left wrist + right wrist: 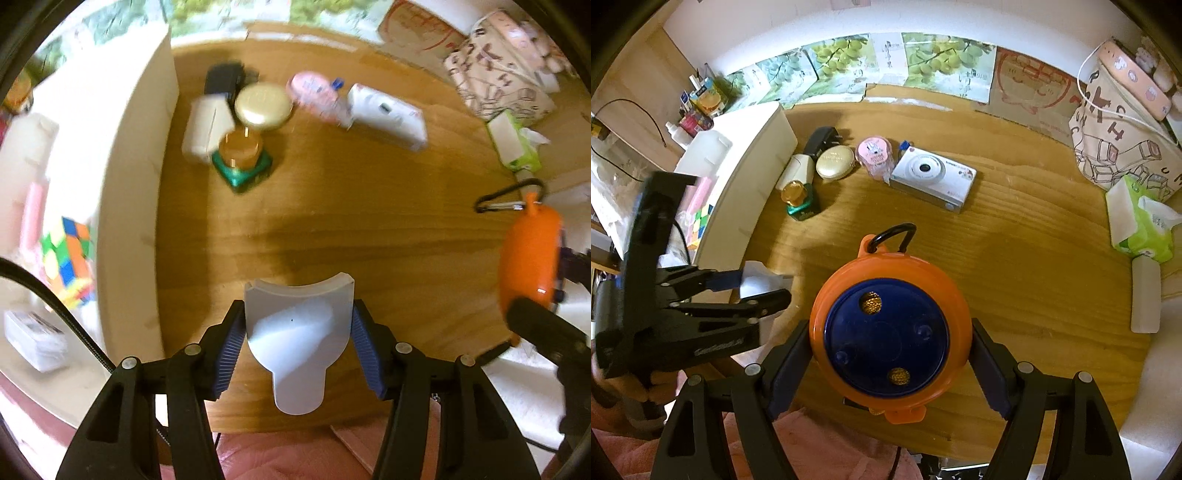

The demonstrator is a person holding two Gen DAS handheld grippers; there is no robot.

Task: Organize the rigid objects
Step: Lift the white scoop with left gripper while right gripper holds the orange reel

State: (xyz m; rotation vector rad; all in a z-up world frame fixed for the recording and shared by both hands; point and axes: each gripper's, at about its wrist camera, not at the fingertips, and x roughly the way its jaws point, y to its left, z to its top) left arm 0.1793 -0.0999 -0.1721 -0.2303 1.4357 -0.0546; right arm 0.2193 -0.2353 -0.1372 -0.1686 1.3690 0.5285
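My left gripper (298, 314) is shut on a pale grey plastic piece (295, 332) with a curved top edge and a narrow stem, its blue pads (231, 354) pressing both sides, above the wooden table (332, 221). In the right wrist view that same left gripper (764, 291) hovers at the left with the pale piece (757, 277) in it. My right gripper (890, 332) is shut on a round orange speaker (886, 269) with a blue face and a black carabiner (894, 234). From the left wrist view the speaker (528, 258) shows at the right edge.
At the table's far side lie a white instant camera (932, 177), a pink round tub (873, 153), a gold compact (834, 162), a green bottle with an amber cap (799, 201) and a black adapter (820, 142). A white bin (753, 166) holds a colour cube (68, 254). Tissues (1141, 221) sit right.
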